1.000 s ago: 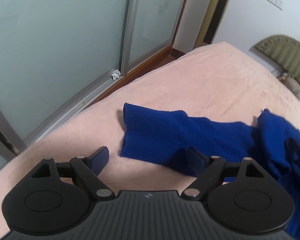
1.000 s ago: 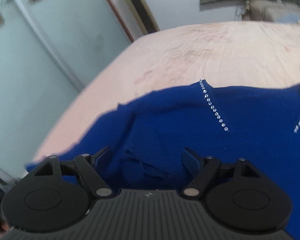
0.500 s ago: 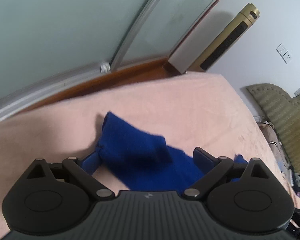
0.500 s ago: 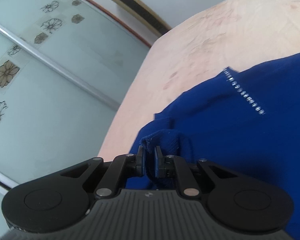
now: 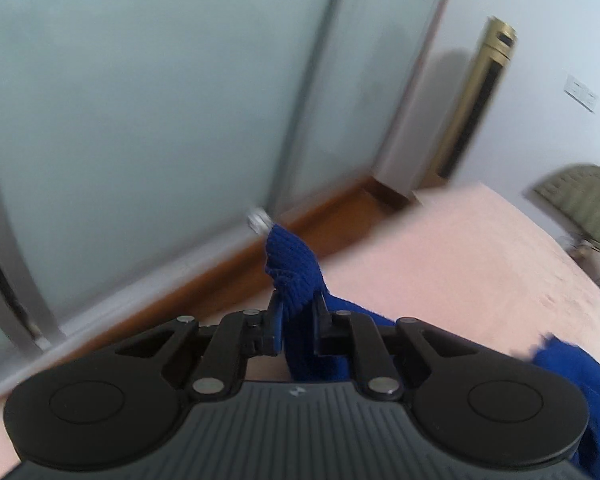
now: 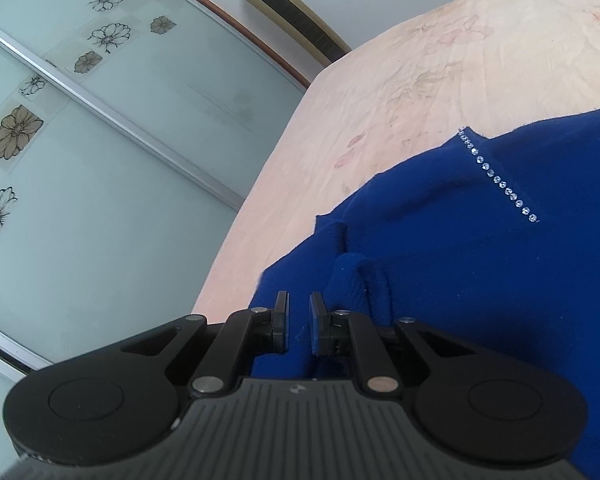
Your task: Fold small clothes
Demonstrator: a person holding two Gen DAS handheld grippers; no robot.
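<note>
Nearest in the left wrist view, the left gripper (image 5: 298, 330) has just clamped on the cuff end of the sleeve (image 5: 290, 264) of the blue sweater (image 6: 480, 272). A second ago its fingers stood wide apart over the sleeve lying flat on the bed; now the knit is bunched between the pads and sticks up past the fingertips, lifted off the pink sheet (image 5: 440, 248).

In the right wrist view, the right gripper (image 6: 299, 322) was also wide open a second ago and closed half a second back. Its fingers are now close together with blue cloth between them, and the log has them easing slightly apart. I judge that it is clamped on a fold of the sweater's body near the edge of the bed, though the narrow gap makes the contact hard to confirm.

With both grippers on the garment, the sleeve looks ready to be carried across the body for the first fold.

Farther off, the sweater spreads over the sheet, with a row of small rhinestones (image 6: 498, 180) running down near the neckline. Its right side is cut off by the frame, and so are the other sleeve and the hem. In the left view most of the sweater is hidden behind the gripper, and the picture is blurred. Beyond the bed stand the frosted sliding doors (image 6: 100, 140) and a gold tower fan (image 5: 476, 96).
</note>
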